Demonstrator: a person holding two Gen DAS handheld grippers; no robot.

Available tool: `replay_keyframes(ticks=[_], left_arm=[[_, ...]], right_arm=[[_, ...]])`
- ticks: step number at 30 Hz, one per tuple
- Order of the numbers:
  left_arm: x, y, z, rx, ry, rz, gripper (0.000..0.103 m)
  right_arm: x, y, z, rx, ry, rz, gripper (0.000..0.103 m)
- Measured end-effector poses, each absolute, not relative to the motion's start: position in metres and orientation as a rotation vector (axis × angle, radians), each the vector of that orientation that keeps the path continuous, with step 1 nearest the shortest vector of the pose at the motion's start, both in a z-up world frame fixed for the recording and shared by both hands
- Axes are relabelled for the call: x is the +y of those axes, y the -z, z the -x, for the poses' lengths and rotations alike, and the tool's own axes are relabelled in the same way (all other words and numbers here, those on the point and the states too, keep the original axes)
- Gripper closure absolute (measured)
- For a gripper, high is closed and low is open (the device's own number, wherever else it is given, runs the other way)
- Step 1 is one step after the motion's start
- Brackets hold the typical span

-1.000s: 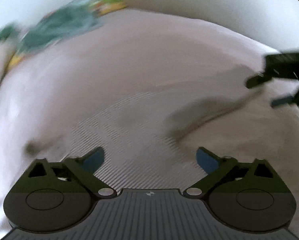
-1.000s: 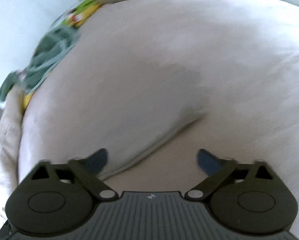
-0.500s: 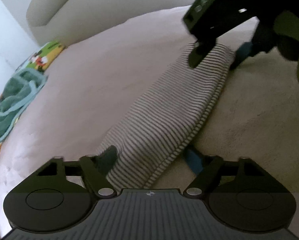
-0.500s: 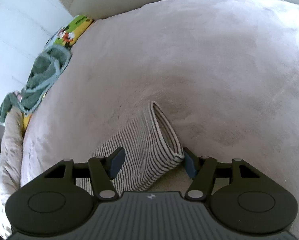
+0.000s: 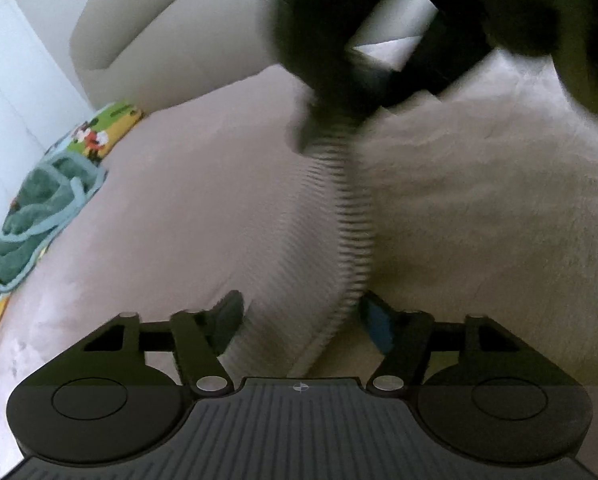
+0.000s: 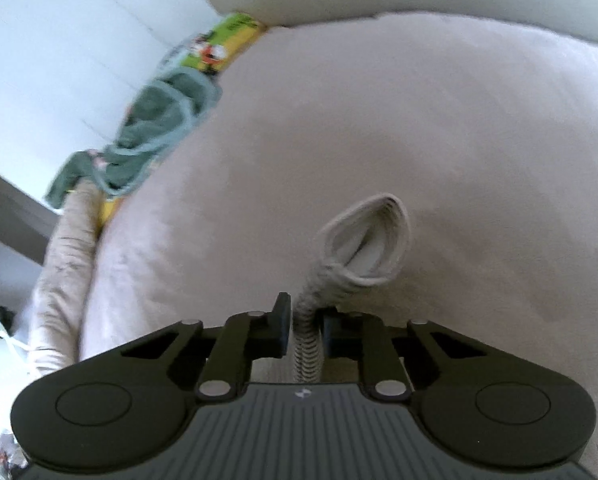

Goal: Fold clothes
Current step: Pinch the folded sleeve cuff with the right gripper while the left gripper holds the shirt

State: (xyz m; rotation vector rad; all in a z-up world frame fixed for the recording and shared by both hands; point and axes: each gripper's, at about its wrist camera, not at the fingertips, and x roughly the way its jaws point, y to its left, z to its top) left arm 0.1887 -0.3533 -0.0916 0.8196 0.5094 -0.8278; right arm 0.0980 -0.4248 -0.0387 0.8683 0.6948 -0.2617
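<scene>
One pinch only: my right gripper (image 6: 303, 326) clamps the striped garment (image 6: 365, 240), my left gripper (image 5: 299, 320) gapes around it, so it may slip free.

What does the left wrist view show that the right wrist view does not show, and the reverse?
Only the left wrist view shows the left hand-held gripper, open, with the striped garment running between its fingers, and the right tool as a dark blur at the top.

Only the right wrist view shows the right hand-held gripper shut on the striped garment, the garment's open cuff, and a beige rolled cloth at the bed's edge.

Both show the pink bed cover, the green cloth and the cartoon-print fabric.
</scene>
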Motion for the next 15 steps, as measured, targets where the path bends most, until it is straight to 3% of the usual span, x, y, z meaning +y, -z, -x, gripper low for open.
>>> replay_keyframes(ticks=[1, 4, 15], left_arm=[[-0.355, 0.092, -0.189, 0.511, 0.816, -0.816, 0.056], [-0.357, 0.089, -0.196, 0.522, 0.780, -0.787, 0.079], [-0.228, 0.004, -0.231, 0.614, 0.578, -0.423, 0.089]], right_arm=[[-0.424, 0.030, -0.100, 0.686, 0.240, -0.859, 0.090], [-0.417, 0.006, -0.113, 0.680, 0.185, -0.798, 0.091], [-0.309, -0.066, -0.167, 0.650, -0.198, -0.676, 0.094]])
